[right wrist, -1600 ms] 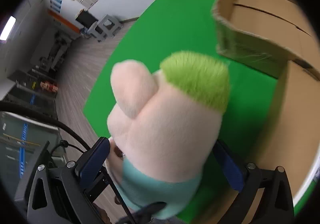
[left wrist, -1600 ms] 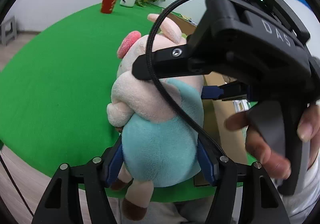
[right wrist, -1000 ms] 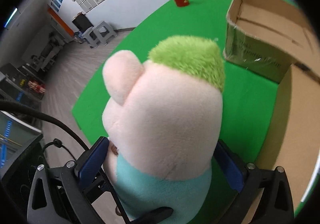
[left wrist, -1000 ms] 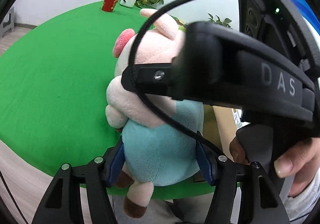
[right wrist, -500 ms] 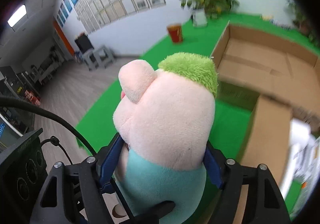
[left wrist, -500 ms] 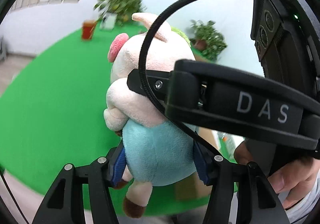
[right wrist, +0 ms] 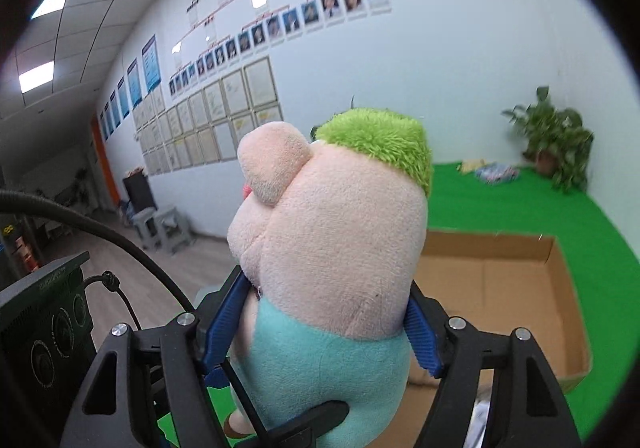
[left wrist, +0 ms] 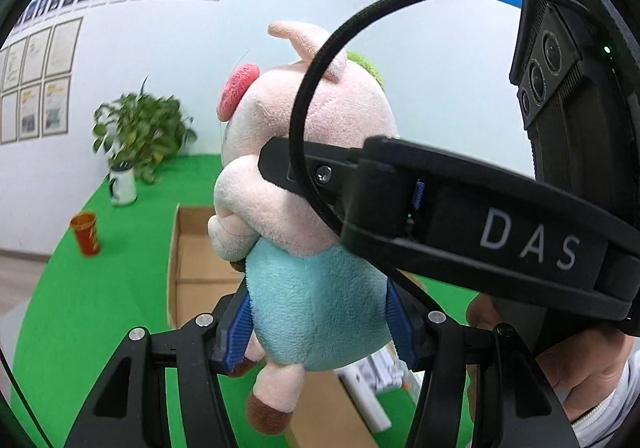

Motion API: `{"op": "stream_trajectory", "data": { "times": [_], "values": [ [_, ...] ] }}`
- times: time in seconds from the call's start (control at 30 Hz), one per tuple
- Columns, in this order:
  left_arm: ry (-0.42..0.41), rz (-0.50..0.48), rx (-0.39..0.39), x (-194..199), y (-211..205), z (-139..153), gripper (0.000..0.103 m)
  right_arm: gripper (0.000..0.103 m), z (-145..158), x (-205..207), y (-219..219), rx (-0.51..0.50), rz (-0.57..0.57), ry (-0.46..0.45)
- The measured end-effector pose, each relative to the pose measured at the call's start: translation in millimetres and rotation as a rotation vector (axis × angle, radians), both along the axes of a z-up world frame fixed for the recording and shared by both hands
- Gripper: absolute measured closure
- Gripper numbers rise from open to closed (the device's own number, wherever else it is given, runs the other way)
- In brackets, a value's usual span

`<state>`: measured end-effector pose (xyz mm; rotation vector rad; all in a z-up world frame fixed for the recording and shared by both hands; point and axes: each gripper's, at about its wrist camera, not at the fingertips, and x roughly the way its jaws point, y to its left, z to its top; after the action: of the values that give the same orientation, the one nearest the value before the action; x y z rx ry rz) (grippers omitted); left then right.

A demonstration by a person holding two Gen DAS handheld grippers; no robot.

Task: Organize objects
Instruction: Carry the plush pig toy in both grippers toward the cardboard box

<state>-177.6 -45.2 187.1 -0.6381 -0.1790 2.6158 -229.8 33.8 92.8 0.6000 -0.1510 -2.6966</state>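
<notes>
A plush pig (left wrist: 304,184) with a pink head, green hair tuft and teal body is held upright in the air by both grippers. My left gripper (left wrist: 320,324) is shut on its teal belly. My right gripper (right wrist: 324,324) is shut on it from the back, at the neck; the pig's back (right wrist: 336,240) fills that view. The right gripper's black body (left wrist: 500,240) crosses the left wrist view. An open cardboard box (right wrist: 500,288) lies below and ahead of the pig on the green table; it also shows in the left wrist view (left wrist: 192,256).
A red cup (left wrist: 85,233) and a potted plant in a white mug (left wrist: 132,144) stand on the green table (left wrist: 100,308) at the left. Another plant (right wrist: 556,140) and some cloth items (right wrist: 492,170) sit at the far back. A white packet (left wrist: 376,376) lies under the pig.
Both grippers have tilted up with the pig, so the views now look toward the wall and the box instead of down at the table. The grip on the pig is unchanged.
</notes>
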Motion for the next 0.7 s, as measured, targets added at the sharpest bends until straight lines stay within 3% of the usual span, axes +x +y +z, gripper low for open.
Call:
{"op": "stream_trajectory", "data": {
  "times": [0.13,0.17,0.33,0.43,0.6,0.7],
  "values": [
    [0.016,-0.014,-0.001,-48.4,-7.5,18.3,0.048,0.032,8.4,-14.1,7.6,-0.006,-0.019,0.026],
    [0.019,-0.018,0.001,-43.9,3.0,29.4,0.048,0.032,9.7,-15.8,7.8,-0.006,-0.021,0.03],
    [0.021,-0.02,0.009,-95.0,-12.4,26.5,0.048,0.032,15.3,-33.2,13.7,-0.012,-0.026,0.042],
    [0.014,-0.021,0.012,-91.7,-15.7,9.8,0.048,0.032,15.1,-48.4,12.8,-0.011,-0.025,0.032],
    [-0.045,-0.014,0.015,-136.4,-24.9,-19.5,0.048,0.032,5.2,-79.2,14.9,-0.028,-0.015,-0.021],
    [-0.081,-0.003,0.015,-135.5,-23.5,-39.8,0.048,0.032,-9.8,-98.7,15.7,-0.043,-0.004,-0.072]
  ]
}}
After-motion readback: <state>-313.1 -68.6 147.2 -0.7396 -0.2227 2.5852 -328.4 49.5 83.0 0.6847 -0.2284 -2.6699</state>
